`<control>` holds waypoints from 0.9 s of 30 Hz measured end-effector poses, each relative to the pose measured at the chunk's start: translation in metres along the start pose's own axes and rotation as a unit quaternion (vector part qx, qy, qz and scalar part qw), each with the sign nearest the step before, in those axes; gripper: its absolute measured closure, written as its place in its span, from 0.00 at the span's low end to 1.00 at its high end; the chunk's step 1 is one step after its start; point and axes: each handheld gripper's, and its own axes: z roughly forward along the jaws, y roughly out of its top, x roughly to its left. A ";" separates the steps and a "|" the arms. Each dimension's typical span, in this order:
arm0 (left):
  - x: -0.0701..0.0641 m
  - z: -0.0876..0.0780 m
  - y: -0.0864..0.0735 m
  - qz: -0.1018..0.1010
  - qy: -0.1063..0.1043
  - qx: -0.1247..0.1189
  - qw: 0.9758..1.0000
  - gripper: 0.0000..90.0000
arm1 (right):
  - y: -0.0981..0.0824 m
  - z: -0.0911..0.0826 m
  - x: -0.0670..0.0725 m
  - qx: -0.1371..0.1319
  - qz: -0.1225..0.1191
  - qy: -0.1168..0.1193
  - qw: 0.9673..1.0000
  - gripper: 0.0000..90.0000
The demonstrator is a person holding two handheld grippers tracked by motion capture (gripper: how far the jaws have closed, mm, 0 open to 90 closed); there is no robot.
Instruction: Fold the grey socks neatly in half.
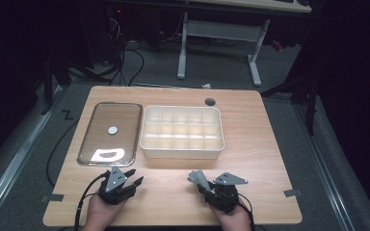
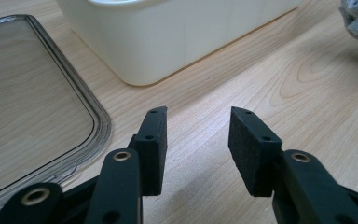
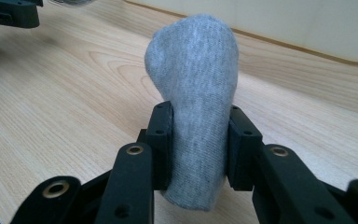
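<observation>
- The right gripper has its jaws closed on a grey sock — a rolled or folded bundle pinched at mid-length, its long axis running straight out along the jaws, with the rounded end standing clear beyond the tips.
- In the high view the sock sits at the near edge of the wooden surface, at about 5 o'clock from the surface's middle, lifted or just resting there; I cannot tell which.
- The cream divided bin lies at 12 o'clock from the held sock, slightly toward 11, near but apart. This is the relation that matters: the bundle already points toward the bin's front wall, so the likely move is forward and up over the rim.
- The right gripper is the nearer one to the bin's open compartments — and it alone carries anything.
- The left gripper is held with jaws set wide and empty, at 7 o'clock on the surface, just in front of the clear lid that lies flat at the bin's 9 o'clock side.
</observation>
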 end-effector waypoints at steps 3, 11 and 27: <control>-0.001 0.000 0.000 0.003 0.000 0.000 1.000 0.64 | 0.001 -0.001 -0.003 0.000 -0.004 -0.007 1.000 0.76; -0.001 0.000 0.000 0.004 -0.006 -0.001 1.000 0.64 | 0.012 -0.011 -0.010 0.022 -0.018 -0.040 0.999 0.76; 0.002 0.000 0.001 0.002 -0.022 -0.006 1.000 0.61 | 0.032 -0.013 -0.027 0.100 -0.034 -0.063 0.992 0.76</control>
